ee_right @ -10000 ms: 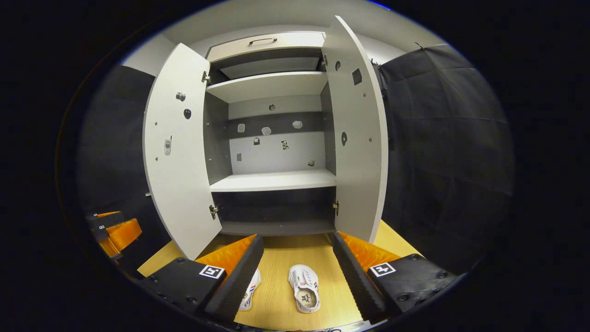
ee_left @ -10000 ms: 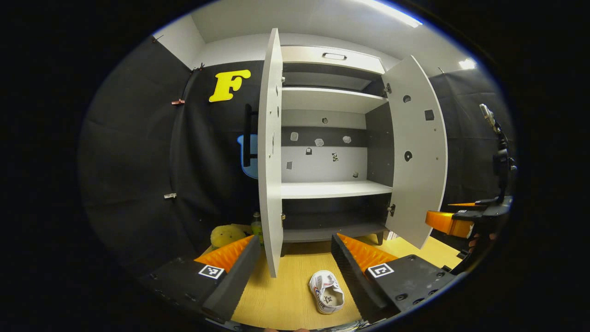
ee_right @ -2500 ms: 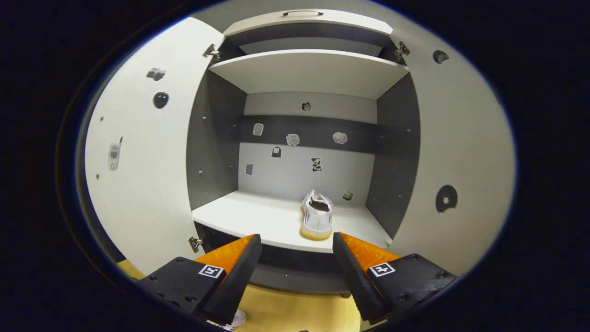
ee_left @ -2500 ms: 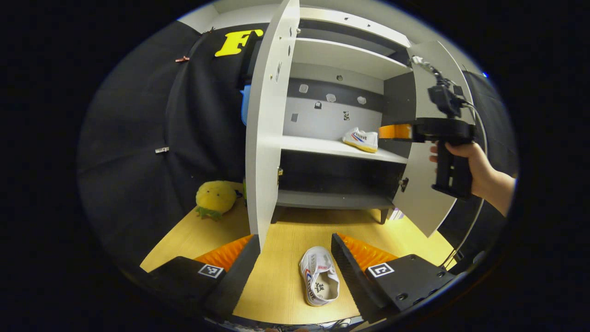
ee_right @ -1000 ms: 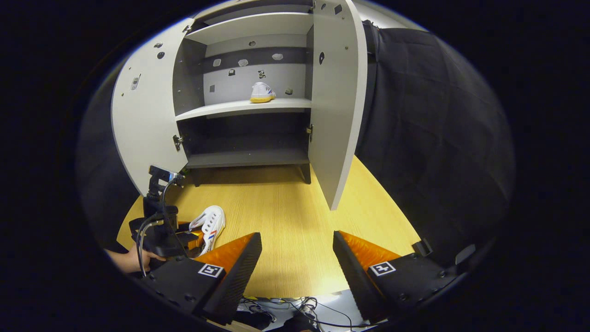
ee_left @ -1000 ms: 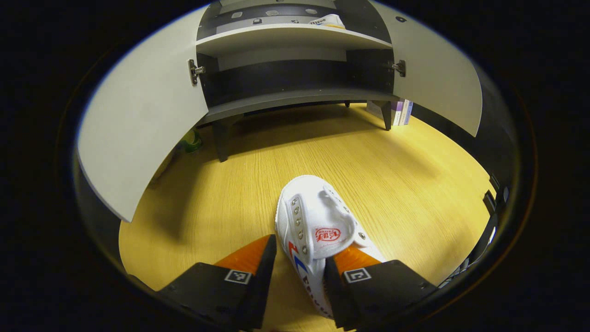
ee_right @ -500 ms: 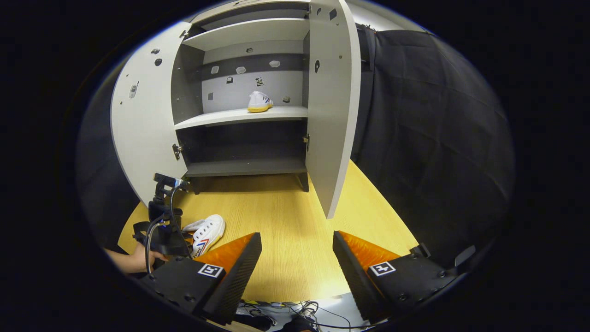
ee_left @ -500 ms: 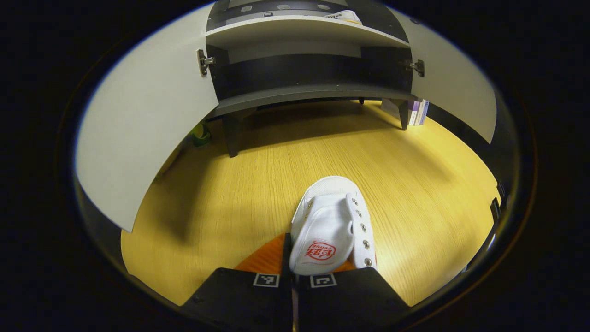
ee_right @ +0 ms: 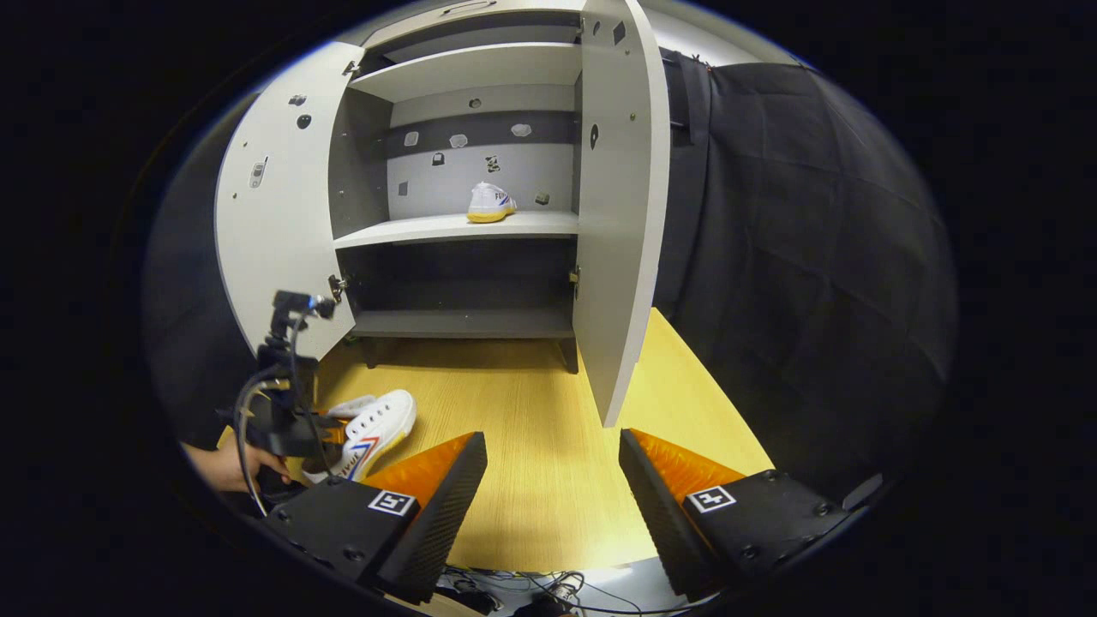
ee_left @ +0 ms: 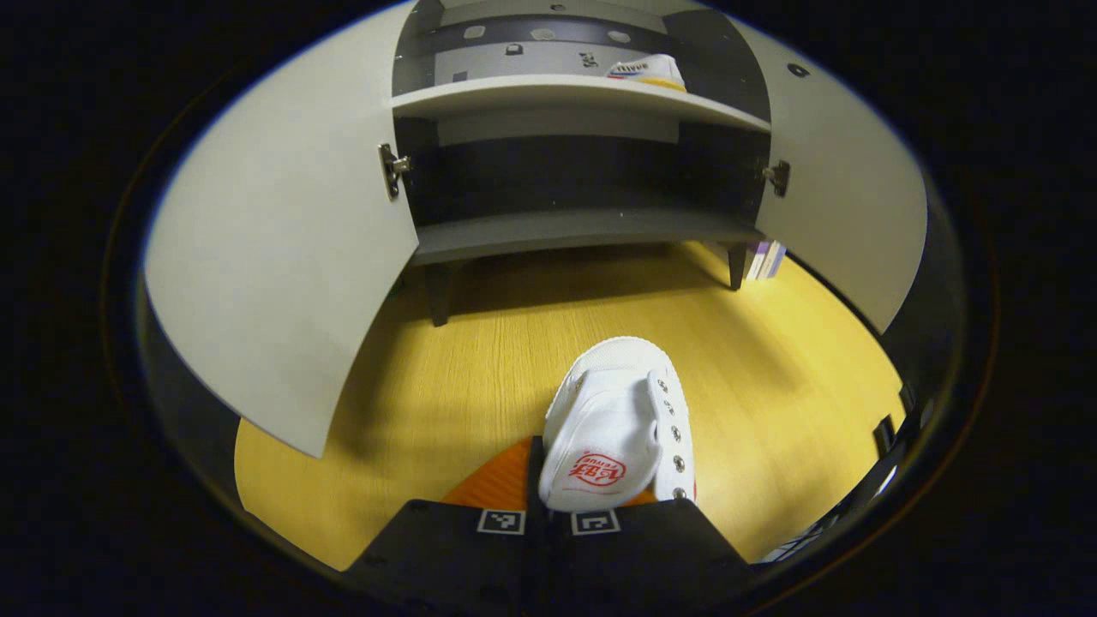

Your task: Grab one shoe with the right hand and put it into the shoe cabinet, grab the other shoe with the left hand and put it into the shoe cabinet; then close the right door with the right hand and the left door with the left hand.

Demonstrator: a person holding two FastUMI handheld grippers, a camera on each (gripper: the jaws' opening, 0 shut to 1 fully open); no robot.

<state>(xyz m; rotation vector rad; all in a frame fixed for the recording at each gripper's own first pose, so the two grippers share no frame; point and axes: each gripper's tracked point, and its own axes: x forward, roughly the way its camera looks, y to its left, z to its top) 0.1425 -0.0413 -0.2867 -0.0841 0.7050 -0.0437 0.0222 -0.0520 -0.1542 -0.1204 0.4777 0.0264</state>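
My left gripper (ee_left: 548,506) is shut on the tongue and heel end of a white shoe (ee_left: 619,428), its toe pointing at the shoe cabinet (ee_left: 583,231). In the right gripper view that same shoe (ee_right: 370,428) hangs just above the wooden floor, held by the left gripper (ee_right: 330,433) in a hand at the lower left. The other white shoe (ee_right: 490,202) stands on the cabinet's middle shelf (ee_right: 454,228), also seen as the shoe (ee_left: 647,70) at the top of the left gripper view. Both doors, left (ee_right: 274,223) and right (ee_right: 619,206), stand open. My right gripper (ee_right: 553,488) is open over the floor, holding nothing.
The yellow wooden floor (ee_right: 531,446) spreads in front of the cabinet. Black cloth (ee_right: 806,257) hangs to the right of the right door. Some books (ee_left: 765,260) lean by the cabinet's right leg. Cables (ee_right: 548,587) lie at the near floor edge.
My left gripper closed on the floor shoe within the last second and has lifted it slightly toward the cabinet. My right gripper, which left the first shoe on the shelf, drew back and stays open.
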